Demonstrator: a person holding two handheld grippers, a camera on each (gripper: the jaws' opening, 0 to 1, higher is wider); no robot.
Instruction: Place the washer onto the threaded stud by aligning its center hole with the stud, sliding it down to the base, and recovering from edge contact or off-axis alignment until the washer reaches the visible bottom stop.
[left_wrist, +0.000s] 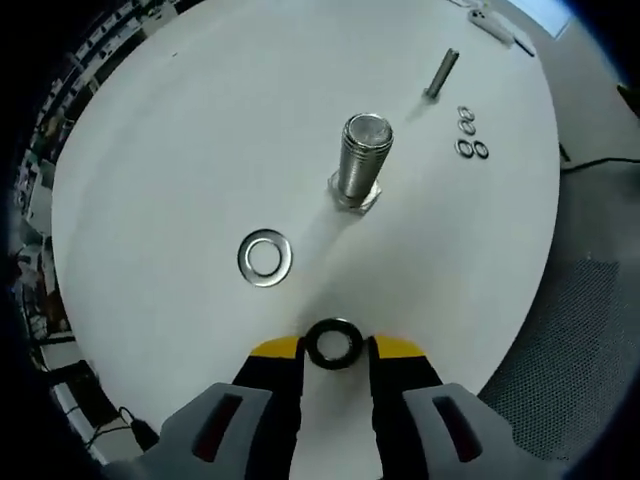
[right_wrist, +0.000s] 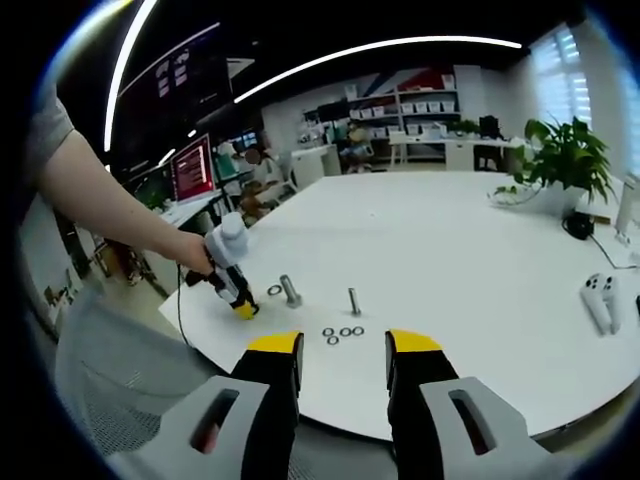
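Left tongs (left_wrist: 333, 345) grip a dark washer (left_wrist: 333, 343) short of the threaded stud (left_wrist: 362, 158), right tongs (right_wrist: 343, 352) wide; next, centre its hole above the stud.

We're holding the left gripper (left_wrist: 334, 352) low over the table, jaws angled down, yellow tips closed on a dark washer (left_wrist: 333, 343) pinched between them. In the right gripper view, a bare forearm (right_wrist: 115, 205) is reaching in from the left, hand wrapped around that gripper. We're keeping the right gripper (right_wrist: 343, 352) back, raised, jaws spread apart, gripping nothing.
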